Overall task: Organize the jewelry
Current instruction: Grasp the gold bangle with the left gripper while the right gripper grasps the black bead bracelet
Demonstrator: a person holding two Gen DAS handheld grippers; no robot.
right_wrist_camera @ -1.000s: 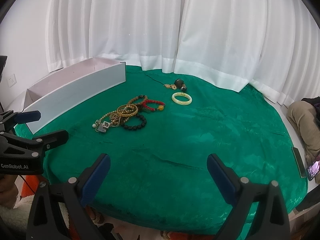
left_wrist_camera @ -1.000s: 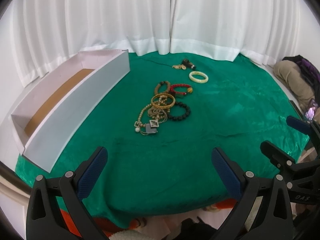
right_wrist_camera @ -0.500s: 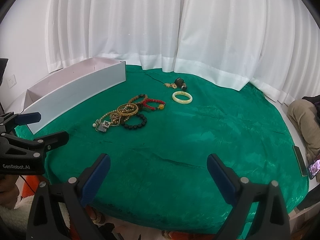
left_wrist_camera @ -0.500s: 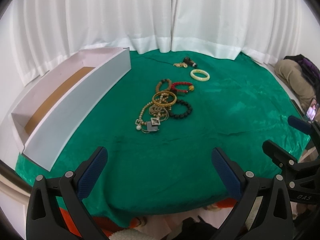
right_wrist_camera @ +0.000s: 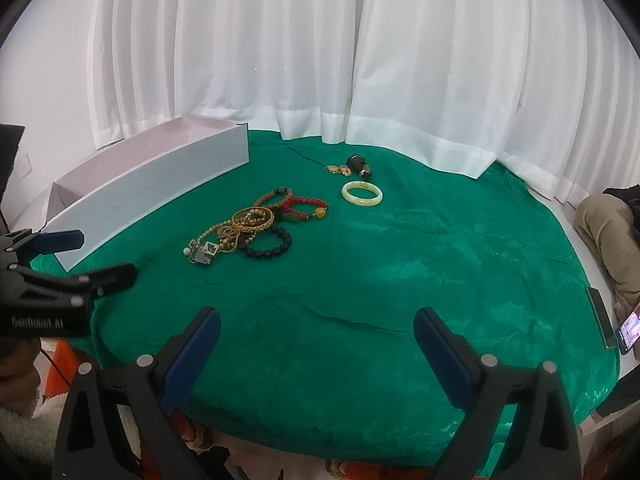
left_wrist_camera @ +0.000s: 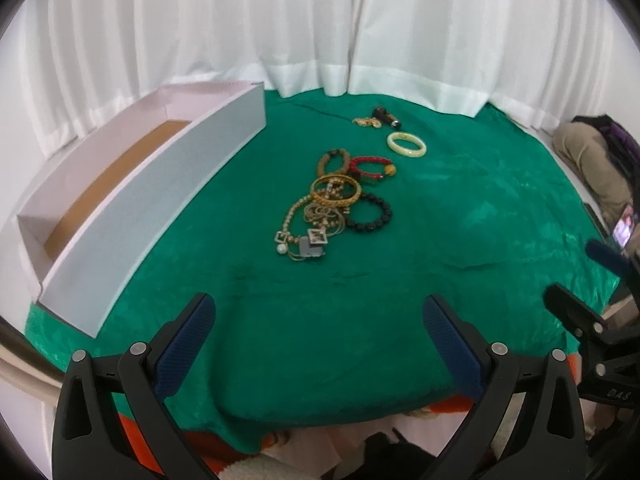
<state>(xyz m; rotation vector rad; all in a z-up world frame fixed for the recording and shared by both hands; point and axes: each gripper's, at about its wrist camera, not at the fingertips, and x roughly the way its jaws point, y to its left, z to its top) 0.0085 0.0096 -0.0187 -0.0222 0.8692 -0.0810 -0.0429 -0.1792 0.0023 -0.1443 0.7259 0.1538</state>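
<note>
A heap of jewelry lies mid-table on the green cloth: a gold bangle [left_wrist_camera: 335, 191], a black bead bracelet [left_wrist_camera: 369, 213], a red bead bracelet [left_wrist_camera: 371, 166], a brown bead bracelet [left_wrist_camera: 334, 160] and tangled gold necklaces [left_wrist_camera: 308, 229]. A pale jade bangle [left_wrist_camera: 406, 144] lies further back, also in the right wrist view [right_wrist_camera: 362, 194]. A long white open box [left_wrist_camera: 132, 196] stands at the left. My left gripper [left_wrist_camera: 316, 332] is open and empty above the table's near edge. My right gripper [right_wrist_camera: 316, 340] is open and empty, also near the front edge.
A small dark object with a gold trinket [left_wrist_camera: 378, 120] lies at the back. White curtains [left_wrist_camera: 320, 32] hang behind the table. A seated person [left_wrist_camera: 592, 160] and a phone [right_wrist_camera: 628, 330] are at the right. The green cloth [right_wrist_camera: 440, 264] covers the round table.
Both views have shifted only slightly; the jewelry sits a touch lower in the left wrist view. Both grippers stay open and nothing on the table has moved.
</note>
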